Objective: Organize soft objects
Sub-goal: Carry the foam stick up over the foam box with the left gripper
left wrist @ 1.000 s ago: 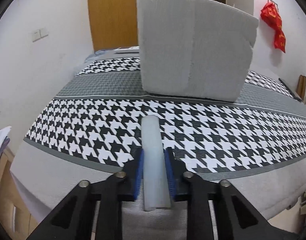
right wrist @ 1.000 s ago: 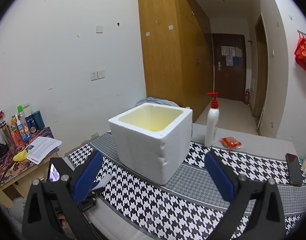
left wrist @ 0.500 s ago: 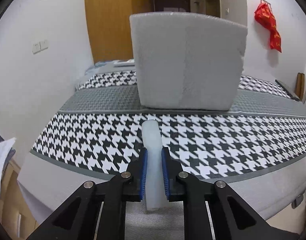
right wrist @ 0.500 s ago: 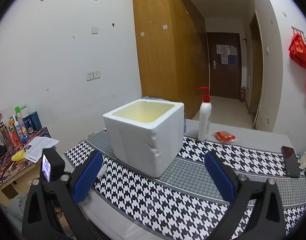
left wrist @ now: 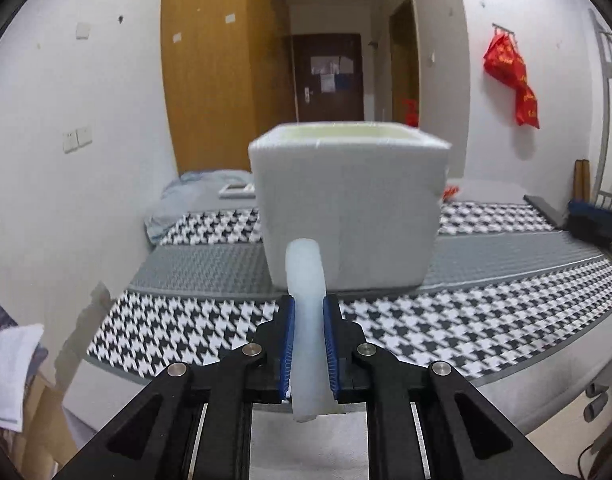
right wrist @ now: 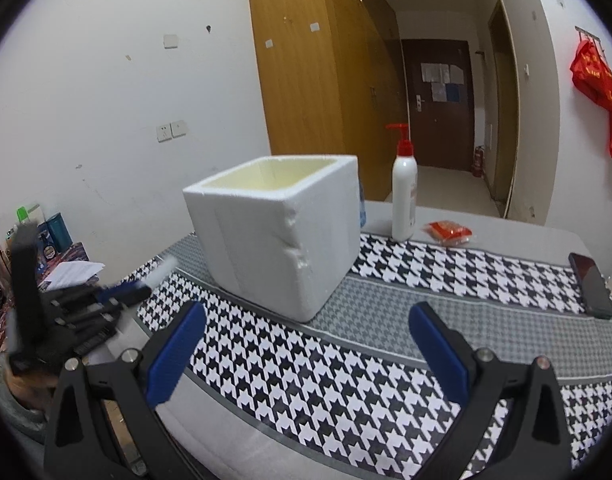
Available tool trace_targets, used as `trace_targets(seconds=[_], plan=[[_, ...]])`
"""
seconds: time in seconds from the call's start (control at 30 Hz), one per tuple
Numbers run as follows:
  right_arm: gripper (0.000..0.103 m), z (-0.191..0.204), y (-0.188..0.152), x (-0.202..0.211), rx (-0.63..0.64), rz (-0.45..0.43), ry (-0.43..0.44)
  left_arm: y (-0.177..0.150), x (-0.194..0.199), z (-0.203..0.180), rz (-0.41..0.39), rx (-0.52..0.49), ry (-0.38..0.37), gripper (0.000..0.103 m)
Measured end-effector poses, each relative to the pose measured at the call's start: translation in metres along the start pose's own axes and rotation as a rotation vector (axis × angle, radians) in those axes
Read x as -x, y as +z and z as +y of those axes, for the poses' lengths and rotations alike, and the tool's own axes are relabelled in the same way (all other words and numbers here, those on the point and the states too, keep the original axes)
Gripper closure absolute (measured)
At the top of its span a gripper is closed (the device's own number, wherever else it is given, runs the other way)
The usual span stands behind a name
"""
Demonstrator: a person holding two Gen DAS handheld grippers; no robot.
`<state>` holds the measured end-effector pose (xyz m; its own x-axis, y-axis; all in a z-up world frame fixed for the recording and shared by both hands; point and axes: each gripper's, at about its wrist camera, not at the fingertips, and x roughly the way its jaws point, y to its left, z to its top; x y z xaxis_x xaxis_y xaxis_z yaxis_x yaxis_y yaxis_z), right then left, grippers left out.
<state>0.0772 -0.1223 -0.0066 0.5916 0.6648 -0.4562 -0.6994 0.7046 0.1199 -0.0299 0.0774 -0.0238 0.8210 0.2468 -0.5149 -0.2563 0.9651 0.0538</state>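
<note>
Two blue-padded fingers of the left gripper (left wrist: 308, 340) clench a pale, translucent soft strip (left wrist: 307, 312) above the houndstooth bed (left wrist: 486, 320), short of the open white foam box (left wrist: 350, 208), while only the right view shows the right gripper (right wrist: 306, 354) spread empty and a red-capped pump bottle (right wrist: 404, 196) beyond.

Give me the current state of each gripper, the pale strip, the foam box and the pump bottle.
left gripper: shut on the pale soft strip, off the table.
pale soft strip: clamped between the blue pads, sticking out toward the box.
right gripper: open, nothing between its pads.
foam box: upright on the houndstooth cloth, no lid, chipped at one corner.
pump bottle: upright behind the box, pump on.
</note>
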Motion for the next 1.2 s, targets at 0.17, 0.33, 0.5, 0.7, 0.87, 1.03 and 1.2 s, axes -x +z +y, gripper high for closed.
trace_targets(seconds=[0.17,0.33,0.5,0.7,0.87,1.03,1.2], plan=[[0.0,-0.003,-0.014,-0.012,-0.039,0.019,0.0,0.011,0.012,0.002,-0.047,-0.002,-0.019,0.088],[0.0,0.006,-0.025,-0.011,-0.026,-0.007,-0.058,0.019,0.021,0.003,-0.102,-0.002,-0.032,0.088],[0.0,0.014,-0.033,-0.009,-0.033,-0.026,-0.049,0.028,0.029,0.002,-0.139,-0.015,-0.05,0.088],[0.0,0.019,-0.044,-0.009,-0.044,-0.021,-0.066,0.039,0.035,0.003,-0.186,-0.032,-0.069,0.088],[0.0,0.02,-0.05,0.003,-0.073,-0.041,-0.067,0.052,0.028,0.002,-0.199,-0.045,-0.075,0.088],[0.0,0.026,-0.054,0.014,-0.055,-0.052,-0.1,0.066,0.021,0.004,-0.208,-0.041,-0.111,0.088],[0.0,0.03,-0.057,0.026,-0.058,-0.08,-0.119,0.087,0.005,0.002,-0.204,-0.052,-0.149,0.088]])
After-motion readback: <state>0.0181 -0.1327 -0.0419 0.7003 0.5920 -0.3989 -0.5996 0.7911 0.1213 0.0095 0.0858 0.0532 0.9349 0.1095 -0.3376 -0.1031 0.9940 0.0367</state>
